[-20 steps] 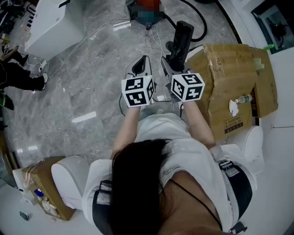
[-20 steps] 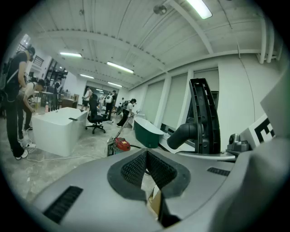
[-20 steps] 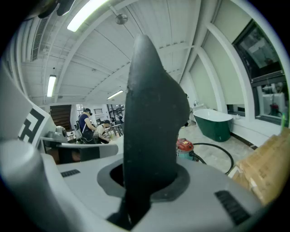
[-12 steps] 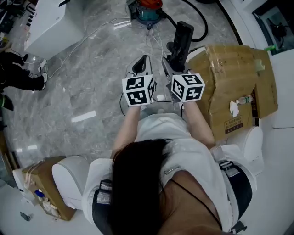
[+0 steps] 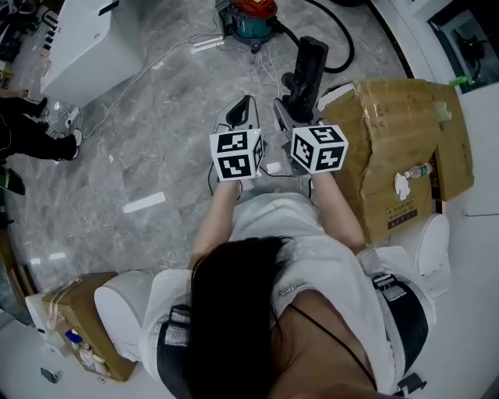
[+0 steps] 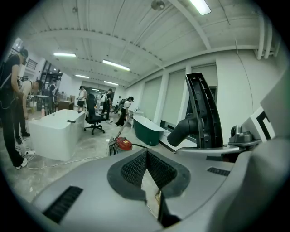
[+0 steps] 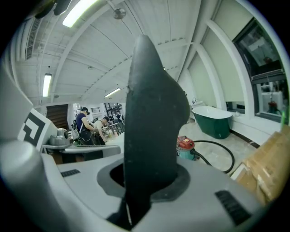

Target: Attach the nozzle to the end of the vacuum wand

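The long black plastic vacuum nozzle (image 5: 306, 66) is gripped low down by the right tool (image 7: 147, 181). The jaws are part-closed on it, and it stands up out of them above the grey marble floor (image 5: 156, 140), near the brown cardboard box (image 5: 390, 117). The left tool (image 6: 146, 158) is fully closed and nothing is held in it.

For a good join, the wand's open end should be steadied by the left tool, and the nozzle's socket lined up squarely before being pushed home.

The wand itself cannot be made out. Only the red and teal vacuum canister (image 5: 251, 15) and its black hose (image 5: 343, 43) are seen, cut off at the upper edge.
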The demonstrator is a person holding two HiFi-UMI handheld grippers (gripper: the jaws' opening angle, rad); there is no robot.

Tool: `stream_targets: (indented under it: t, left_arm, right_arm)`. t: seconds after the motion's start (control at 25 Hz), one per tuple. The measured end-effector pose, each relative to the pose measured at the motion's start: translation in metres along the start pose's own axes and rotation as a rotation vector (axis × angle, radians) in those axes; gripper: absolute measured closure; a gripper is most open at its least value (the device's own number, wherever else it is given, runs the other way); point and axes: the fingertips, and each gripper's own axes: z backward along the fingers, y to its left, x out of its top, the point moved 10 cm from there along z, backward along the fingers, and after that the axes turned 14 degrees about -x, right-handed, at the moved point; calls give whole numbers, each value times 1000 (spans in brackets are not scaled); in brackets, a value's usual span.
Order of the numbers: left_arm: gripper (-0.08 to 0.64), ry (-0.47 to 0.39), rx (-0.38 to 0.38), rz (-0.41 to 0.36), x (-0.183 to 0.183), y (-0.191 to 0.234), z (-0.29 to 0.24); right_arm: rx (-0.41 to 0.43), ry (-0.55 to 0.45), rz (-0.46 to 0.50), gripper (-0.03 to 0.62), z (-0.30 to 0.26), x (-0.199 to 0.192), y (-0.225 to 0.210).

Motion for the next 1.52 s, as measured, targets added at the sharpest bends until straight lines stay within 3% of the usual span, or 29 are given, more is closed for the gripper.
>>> stream_targets:
  t: [0.4,1.16,1.52]
  left_arm:
    - [557,16,-54,-6,9,35,2]
    - [557,40,-44,-14,9,64,8]
    - [557,23,-36,-6,18,73,-8]
  right_arm:
    - [-50,-9,-77,506,-18,0,16]
    - [-105,-34,-136,506,-23,3,12]
    - [-76,-43,-132,506,-43,13,8]
